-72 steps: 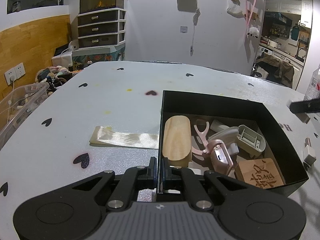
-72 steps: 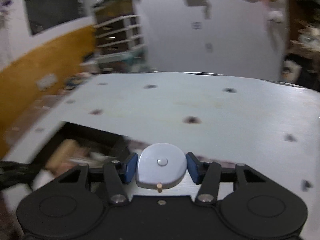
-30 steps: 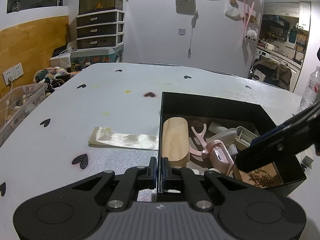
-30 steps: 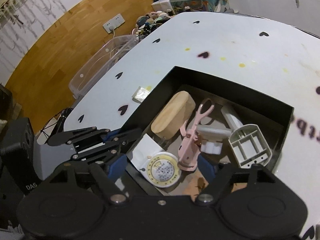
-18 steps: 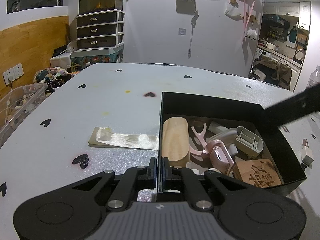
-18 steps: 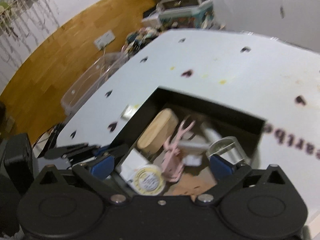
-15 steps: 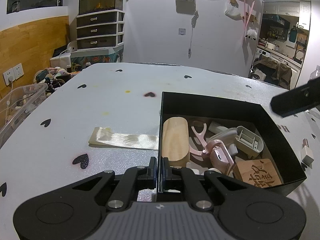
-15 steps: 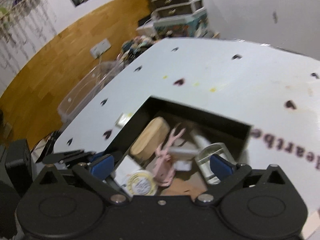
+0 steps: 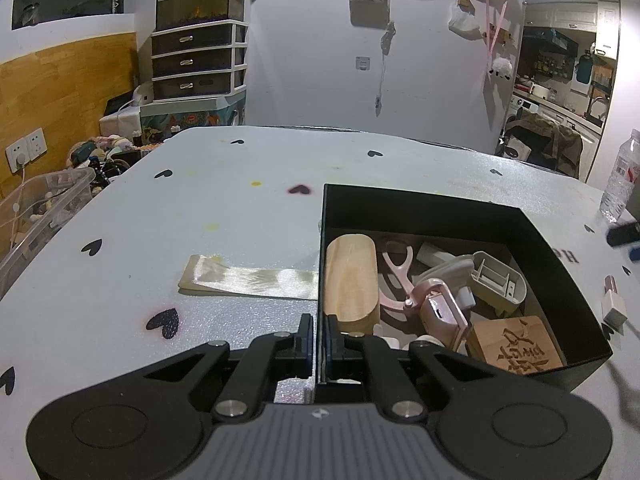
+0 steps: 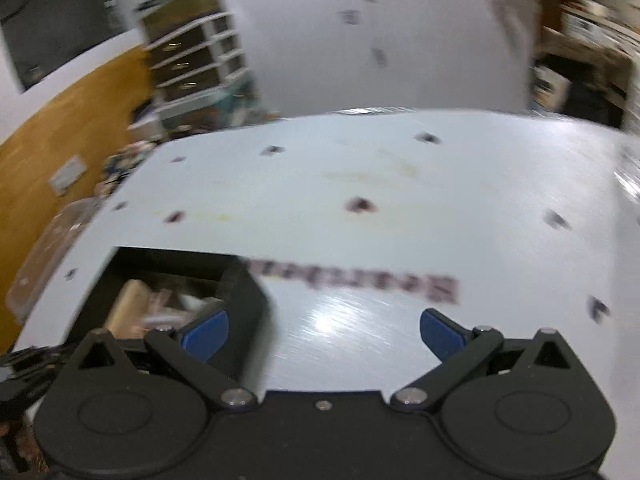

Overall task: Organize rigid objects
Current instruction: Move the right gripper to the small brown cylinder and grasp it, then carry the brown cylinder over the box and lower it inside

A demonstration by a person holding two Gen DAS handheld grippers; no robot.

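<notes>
One black box, a handful of bits inside it, a few strays around it.

Counting from the black box (image 9: 436,208): inside there's one rounded wood block (image 9: 351,276), one carved wooden stamp (image 9: 516,344), one grey plastic tray piece (image 9: 498,282) and one pink tool (image 9: 420,296). Left of the box, one strip of shiny ribbon (image 9: 248,278). Right of it, one small white plug (image 9: 614,307) and one water bottle (image 9: 622,176). Two grippers, too.
</notes>
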